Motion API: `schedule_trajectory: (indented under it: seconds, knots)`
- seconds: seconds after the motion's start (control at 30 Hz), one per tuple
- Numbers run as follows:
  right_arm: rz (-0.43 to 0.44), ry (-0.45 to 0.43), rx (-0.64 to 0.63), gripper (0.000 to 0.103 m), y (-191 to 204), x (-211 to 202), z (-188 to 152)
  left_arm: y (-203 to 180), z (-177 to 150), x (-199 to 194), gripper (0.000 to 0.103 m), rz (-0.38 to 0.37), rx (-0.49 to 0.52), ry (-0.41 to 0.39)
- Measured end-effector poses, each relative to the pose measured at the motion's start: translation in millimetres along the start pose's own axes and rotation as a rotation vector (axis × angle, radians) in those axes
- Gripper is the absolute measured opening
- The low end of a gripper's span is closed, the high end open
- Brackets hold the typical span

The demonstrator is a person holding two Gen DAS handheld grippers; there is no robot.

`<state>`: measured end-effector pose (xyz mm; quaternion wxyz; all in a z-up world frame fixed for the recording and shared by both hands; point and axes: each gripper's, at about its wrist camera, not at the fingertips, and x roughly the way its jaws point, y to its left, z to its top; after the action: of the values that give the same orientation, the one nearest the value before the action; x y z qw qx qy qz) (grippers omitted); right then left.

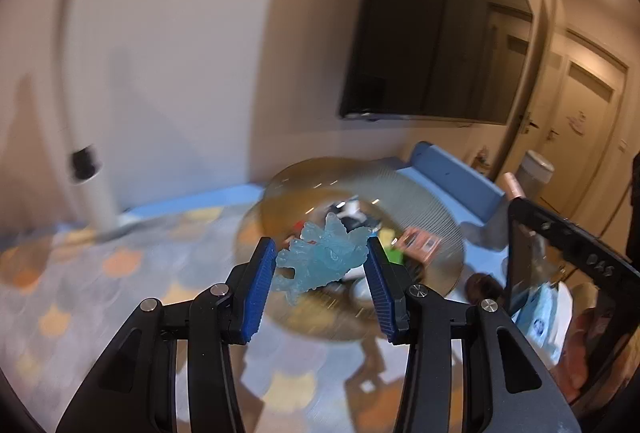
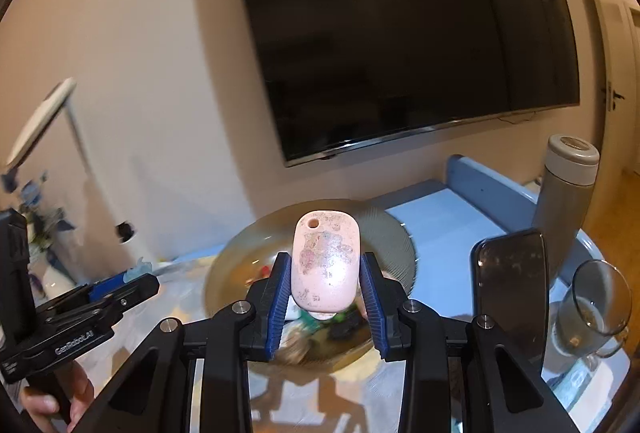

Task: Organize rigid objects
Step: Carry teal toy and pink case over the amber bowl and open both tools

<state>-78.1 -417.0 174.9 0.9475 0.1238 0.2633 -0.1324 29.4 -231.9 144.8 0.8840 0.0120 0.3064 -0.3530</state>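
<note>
Toys and small rigid pieces are gathering in the ribbed glass bowl (image 1: pixel 420 201) on the patterned table (image 1: pixel 80 297), and both grippers carry one more each above it. On the left, the left gripper (image 1: pixel 322 267) is clamped on a translucent blue figurine (image 1: pixel 320 261), its spiky limbs sticking out past the blue pads (image 1: pixel 260 285). Judging by the blur, it is moving; it should slow over the bowl's middle and lower before letting go, since the uneven shape may snag a pad. To the right, the right gripper (image 2: pixel 325 285) is closed on a pink oval case (image 2: pixel 325 265), held upright over the bowl. A dark phone (image 2: pixel 512 293), a grey flask (image 2: pixel 568 193) and a glass (image 2: pixel 600 297) stand near that side, so releases should stay well inside the rim.
</note>
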Motion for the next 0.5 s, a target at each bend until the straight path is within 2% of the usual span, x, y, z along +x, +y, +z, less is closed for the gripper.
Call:
schedule_trajectory:
  seconds: [0.13, 0.33, 0.4, 0.5]
  knots:
    - [-0.021, 0.072, -0.009, 0.034, -2, 31, 4, -17, 12, 35, 0.042, -0.016, 0.039, 0.025]
    - [-0.044, 0.191, -0.01, 0.034, -5, 76, -1, -32, 8, 78, 0.043, -0.016, 0.058, 0.082]
    - [-0.075, 0.205, 0.002, 0.034, -9, 88, -1, -34, 6, 91, 0.044, -0.01, 0.063, 0.104]
    - [-0.101, 0.199, 0.02, 0.034, -14, 103, 1, -38, 6, 106, 0.051, 0.03, 0.075, 0.123]
